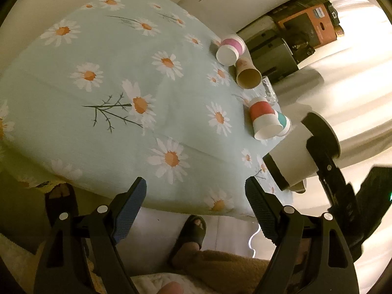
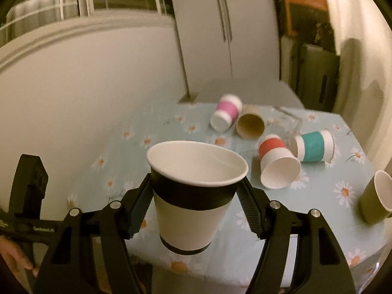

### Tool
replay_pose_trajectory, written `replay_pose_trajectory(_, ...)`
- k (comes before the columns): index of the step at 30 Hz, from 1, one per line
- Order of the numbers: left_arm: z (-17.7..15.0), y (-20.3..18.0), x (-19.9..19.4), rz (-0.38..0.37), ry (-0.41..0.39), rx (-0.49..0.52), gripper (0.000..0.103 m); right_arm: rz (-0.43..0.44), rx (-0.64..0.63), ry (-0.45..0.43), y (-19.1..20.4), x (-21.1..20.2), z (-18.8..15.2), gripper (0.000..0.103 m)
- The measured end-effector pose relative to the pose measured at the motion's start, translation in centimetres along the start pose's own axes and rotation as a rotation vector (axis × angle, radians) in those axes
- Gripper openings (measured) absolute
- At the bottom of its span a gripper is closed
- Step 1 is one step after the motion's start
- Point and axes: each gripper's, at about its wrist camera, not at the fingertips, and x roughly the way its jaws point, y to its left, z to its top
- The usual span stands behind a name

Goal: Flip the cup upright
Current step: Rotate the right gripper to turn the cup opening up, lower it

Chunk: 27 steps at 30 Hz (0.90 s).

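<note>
My right gripper (image 2: 193,201) is shut on a white paper cup with black bands (image 2: 193,196), holding it mouth-up above the near part of the table. The same cup (image 1: 291,164) and the right gripper's finger (image 1: 323,156) show in the left wrist view over the table's right edge. My left gripper (image 1: 196,208) is open and empty, above the table's near edge. Several cups lie on their sides: pink (image 2: 225,115), brown (image 2: 251,125), red (image 2: 276,161), teal (image 2: 314,145).
The table wears a light blue daisy cloth (image 1: 98,73). An olive cup (image 2: 376,196) is at the right edge. A clear glass (image 2: 289,122) lies among the cups. My sandalled feet (image 1: 191,232) are below the table edge. A fridge (image 2: 220,36) and boxes (image 2: 303,12) stand behind.
</note>
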Motion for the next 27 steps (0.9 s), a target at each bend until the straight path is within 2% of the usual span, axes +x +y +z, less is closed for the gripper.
replay_pose_trajectory(5,0.2,0.4,-0.1,0.013,-0.015,-0.02,0.081,-0.1,-0.101,-0.146,1.2,-0.1,-2.5,0.067)
replay_pose_trajectory(8,0.2,0.4,-0.2,0.068,-0.041,-0.017,0.081,-0.151,-0.121,-0.189,1.3,0.7,-4.5,0.067)
replay_pose_trajectory(14,0.3,0.2,0.2,0.106,-0.045,0.003,0.081,-0.227,-0.103,-0.209,0.7,2.8,-7.4,0.067)
replay_pose_trajectory(27,0.2,0.2,0.9,0.117,-0.034,0.001,0.081,-0.238,-0.106,-0.226,1.0,3.3,-8.5,0.068)
